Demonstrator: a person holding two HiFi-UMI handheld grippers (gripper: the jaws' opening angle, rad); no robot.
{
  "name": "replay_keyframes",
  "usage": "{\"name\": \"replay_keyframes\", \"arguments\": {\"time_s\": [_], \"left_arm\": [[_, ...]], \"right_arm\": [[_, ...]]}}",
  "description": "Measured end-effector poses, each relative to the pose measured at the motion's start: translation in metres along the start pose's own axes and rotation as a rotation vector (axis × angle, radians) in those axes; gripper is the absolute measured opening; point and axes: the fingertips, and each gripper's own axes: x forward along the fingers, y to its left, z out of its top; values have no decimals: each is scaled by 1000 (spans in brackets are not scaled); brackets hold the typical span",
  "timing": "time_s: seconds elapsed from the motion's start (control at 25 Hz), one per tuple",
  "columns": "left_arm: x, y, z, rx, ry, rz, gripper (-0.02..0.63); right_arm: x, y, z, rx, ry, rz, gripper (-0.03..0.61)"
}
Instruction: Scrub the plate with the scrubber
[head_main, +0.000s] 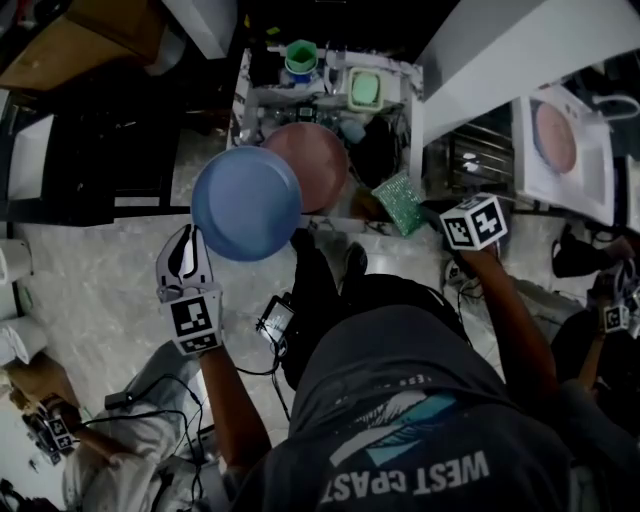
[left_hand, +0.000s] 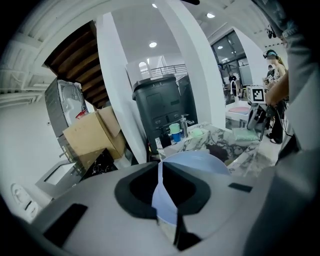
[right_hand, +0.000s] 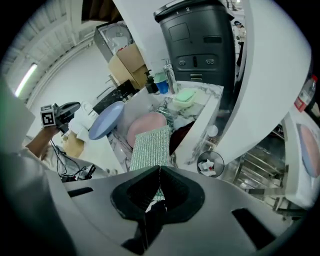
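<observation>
Head view: a person stands over a sink (head_main: 243, 95) with a gripper in each hand.
Left gripper (head_main: 198, 240): its jaws are clamped on the rim of the blue plate (head_main: 245, 203).
Blue plate: held up and tilted over the sink's near left corner, clear of everything else.
Left gripper view: the plate's edge (left_hand: 161, 192) runs between the closed pads, and the disc rises beyond them.
Right gripper (head_main: 432, 213): its jaws are almost together, pinching one end of the green scrubber (head_main: 400, 203).
Scrubber: hangs over the sink's right side, apart from the blue plate.
Right gripper view: the scrubber's mesh (right_hand: 150, 147) extends from the jaws toward the pink plate (right_hand: 145, 127).
Pink plate: lies in the sink, partly behind the blue plate.
Sink's far end: a green cup (head_main: 300, 55) and a pale green dish (head_main: 365, 90).
</observation>
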Motion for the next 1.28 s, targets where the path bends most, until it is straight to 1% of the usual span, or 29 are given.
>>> {"name": "replay_keyframes", "arguments": {"time_s": [0.16, 0.36, 0.52, 0.96, 1.16, 1.28], "left_arm": [[-7, -8, 10, 14, -2, 8, 29], [-17, -15, 20, 26, -3, 21, 29], [-24, -20, 23, 31, -1, 32, 29], [-45, -37, 30, 33, -14, 59, 29], [-62, -42, 43, 40, -40, 65, 29], [-76, -46, 60, 47, -76, 68, 29]], "right_arm": [[3, -7, -24, 38, -3, 17, 35], [8, -9, -36, 50, -8, 39, 35], [11, -8, -36, 46, -24, 51, 38], [11, -5, -32, -12, -58, 72, 90], [-7, -5, -28, -27, -105, 48, 130], [-29, -13, -17, -43, -165, -10, 135]]}}
